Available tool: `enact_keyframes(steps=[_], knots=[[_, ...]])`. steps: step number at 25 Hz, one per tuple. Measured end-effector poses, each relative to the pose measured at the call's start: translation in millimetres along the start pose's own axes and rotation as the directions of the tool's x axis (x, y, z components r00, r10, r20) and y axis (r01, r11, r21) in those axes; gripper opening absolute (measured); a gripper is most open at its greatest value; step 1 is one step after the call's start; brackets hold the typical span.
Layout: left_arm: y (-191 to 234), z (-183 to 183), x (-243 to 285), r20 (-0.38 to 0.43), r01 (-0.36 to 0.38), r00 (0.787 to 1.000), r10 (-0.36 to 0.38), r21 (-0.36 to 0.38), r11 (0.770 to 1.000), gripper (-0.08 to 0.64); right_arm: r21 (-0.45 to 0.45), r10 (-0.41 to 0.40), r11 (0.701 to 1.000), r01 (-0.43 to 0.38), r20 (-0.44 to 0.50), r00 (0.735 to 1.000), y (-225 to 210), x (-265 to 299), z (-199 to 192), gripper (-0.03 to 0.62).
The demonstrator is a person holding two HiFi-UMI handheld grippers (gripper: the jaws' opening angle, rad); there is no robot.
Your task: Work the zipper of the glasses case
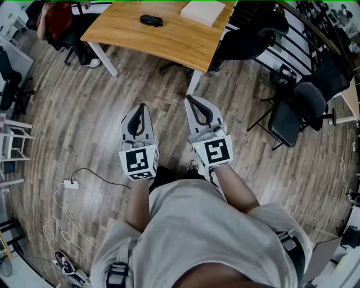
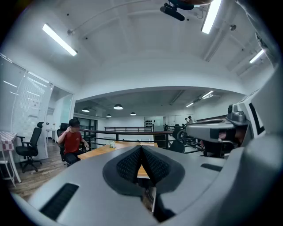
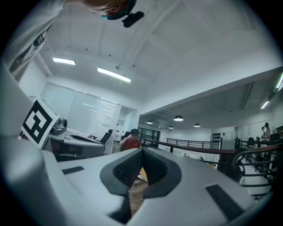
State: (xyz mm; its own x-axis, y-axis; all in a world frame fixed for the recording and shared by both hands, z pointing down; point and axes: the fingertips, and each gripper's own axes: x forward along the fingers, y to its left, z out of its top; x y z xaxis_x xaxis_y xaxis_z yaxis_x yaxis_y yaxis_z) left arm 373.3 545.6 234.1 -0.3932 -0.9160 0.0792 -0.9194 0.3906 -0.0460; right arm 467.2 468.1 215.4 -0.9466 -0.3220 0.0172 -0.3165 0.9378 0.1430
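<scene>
Seen from above, a person in a grey shirt [image 1: 197, 225] holds both tools out at waist height over a wood-plank floor [image 1: 84, 112], the left gripper [image 1: 142, 107] and the right gripper [image 1: 188, 99] side by side and pointing forward, each with a square-marker cube at its rear. Both are clenched on nothing: in the left gripper view the ribbed black pads [image 2: 132, 164] meet at the tip with no object between them, and the right gripper view shows the same. A white adapter [image 1: 71, 184] with a thin trailing cable lies on the floor to the person's left. Ahead, well apart from both grippers, stands a wooden table [image 1: 174, 39]; the glasses case [image 1: 151, 21], small and dark, lies on its top near the middle, untouched, with a flat white box [image 1: 202, 11] farther along the same surface. A person in a red top [image 1: 56, 19] sits at the table's far left end, and black office chairs [image 1: 298, 112] stand beside a railing on the right.
</scene>
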Motion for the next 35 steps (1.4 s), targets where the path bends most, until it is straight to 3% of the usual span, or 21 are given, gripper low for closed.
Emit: enact_keyframes(steps=[3, 8, 16, 22, 28, 35], knots=[[0, -5, -1, -0.004, 0.0, 1.0, 0.0, -0.003, 1.0, 0.023, 0.0, -0.001, 1.0, 0.001, 0.048, 0.999, 1, 3, 6, 0.026], [13, -12, -5, -0.008, 0.006, 1.0, -0.006, -0.031, 0.999, 0.023, 0.001, 0.022, 1.0, -0.022, 0.033, 0.999, 14, 12, 3, 0.026], [76, -30, -2, -0.025, 0.056, 0.998, -0.058, -0.066, 0.996, 0.023, -0.031, 0.01, 0.999, -0.01, 0.003, 1.0, 53, 63, -6, 0.026], [108, -52, 28, -0.067, 0.073, 0.995, -0.08, -0.104, 0.992, 0.023, -0.051, 0.001, 0.999, -0.002, -0.014, 1.0, 54, 105, -17, 0.026], [137, -59, 118, -0.077, 0.085, 0.993, -0.092, -0.085, 0.993, 0.023, -0.028, -0.002, 1.0, 0.001, -0.034, 0.999, 9, 188, -41, 0.026], [173, -57, 263, -0.125, 0.093, 0.987, -0.1, -0.061, 0.994, 0.023, -0.014, 0.016, 1.0, -0.017, -0.064, 0.998, -67, 305, -63, 0.026]])
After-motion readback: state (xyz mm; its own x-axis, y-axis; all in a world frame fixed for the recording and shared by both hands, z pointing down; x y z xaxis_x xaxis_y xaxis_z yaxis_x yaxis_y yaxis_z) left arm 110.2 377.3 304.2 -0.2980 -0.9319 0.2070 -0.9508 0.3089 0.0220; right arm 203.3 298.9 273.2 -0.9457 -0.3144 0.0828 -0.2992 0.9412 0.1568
